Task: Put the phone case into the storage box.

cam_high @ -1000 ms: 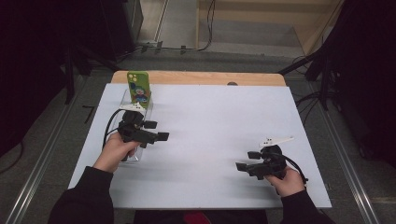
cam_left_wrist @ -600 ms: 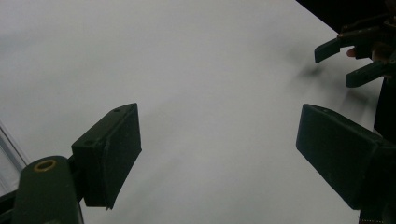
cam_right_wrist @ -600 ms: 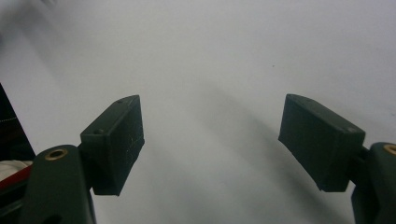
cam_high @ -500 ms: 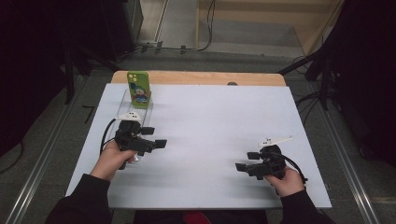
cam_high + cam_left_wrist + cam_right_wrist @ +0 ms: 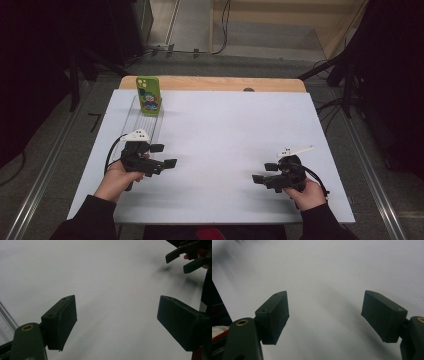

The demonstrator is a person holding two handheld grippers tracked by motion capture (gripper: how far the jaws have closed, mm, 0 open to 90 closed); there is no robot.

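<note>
Nearest the person, both hands rest low on the white surface [image 5: 225, 145], each holding its tool level and aimed toward the middle. The right gripper [image 5: 262, 178] sits near the front right corner with its fingers [image 5: 273, 320] spread wide and nothing but bare sheet between them; it looks parked, kept well out of the way. Across from it, the left gripper [image 5: 165, 156] lies at the front left, its fingers [image 5: 60, 321] likewise spread apart and empty (its own camera also catches the other tool's dark tips far off across the sheet). Both seem to be holding a neutral, ready posture rather than working on anything. Just beyond the left hand [image 5: 117, 180] a clear rack [image 5: 142, 120] with thin ribs runs away along the left edge, faint against the sheet. At its far end stands the green phone [image 5: 148, 95], upright on its short edge with its cartoon-printed back facing the person, apparently propped in the rack so that it stays on end. It is well apart from both tools, and the left one is the nearer, so any reach for it would probably fall to that side. Beyond lies a strip of bare wooden board [image 5: 210, 83], then the floor.
</note>
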